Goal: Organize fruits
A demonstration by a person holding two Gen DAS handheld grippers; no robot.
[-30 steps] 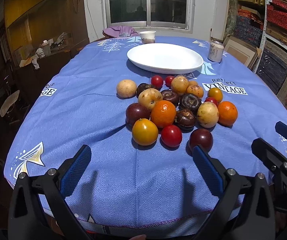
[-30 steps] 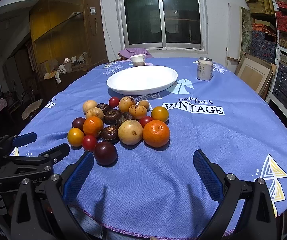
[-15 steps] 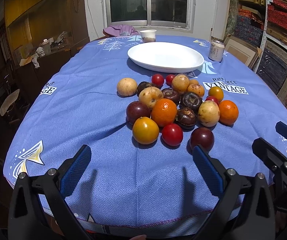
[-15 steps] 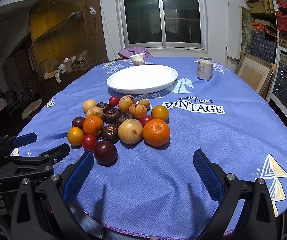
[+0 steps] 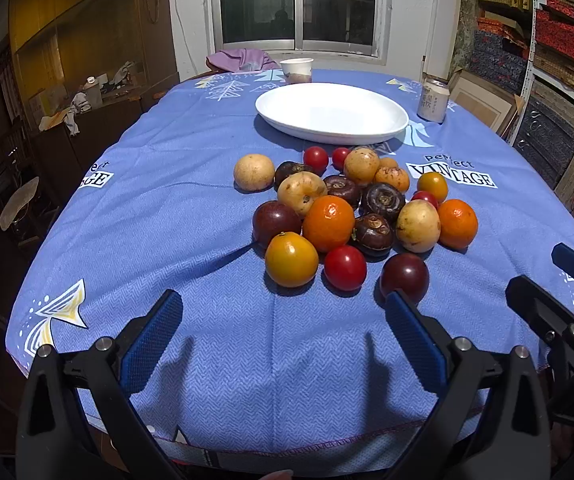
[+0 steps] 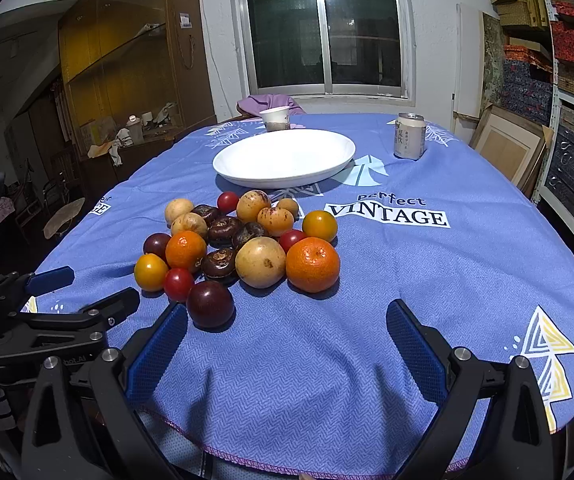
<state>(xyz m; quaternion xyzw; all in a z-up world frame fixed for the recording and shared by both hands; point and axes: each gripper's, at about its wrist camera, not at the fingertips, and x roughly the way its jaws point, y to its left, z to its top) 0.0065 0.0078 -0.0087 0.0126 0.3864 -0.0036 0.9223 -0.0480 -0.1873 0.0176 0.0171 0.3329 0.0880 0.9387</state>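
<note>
A pile of several fruits [image 5: 351, 208] lies mid-table on the blue cloth: oranges [image 5: 328, 223], yellow-brown round fruits [image 5: 418, 225], dark purple plums [image 5: 404, 273], dark brown chestnut-like ones [image 5: 373, 234] and small red tomatoes [image 5: 345, 267]. The pile also shows in the right wrist view [image 6: 243, 248]. An empty white plate [image 5: 367, 132] [image 6: 231, 172] sits behind the pile. My left gripper [image 5: 283, 336] is open and empty just short of the pile. My right gripper [image 6: 287, 340] is open and empty, its left finger beside a plum [image 6: 210, 303].
A drink can [image 6: 409, 136] stands right of the plate and a paper cup [image 6: 275, 118] behind it. The table edge runs just under both grippers. Shelves with boxes line the right wall; a cabinet stands at the left. Each gripper shows at the other view's edge.
Both grippers have crept slightly forward toward the fruit pile. Nothing was grasped or moved.
</note>
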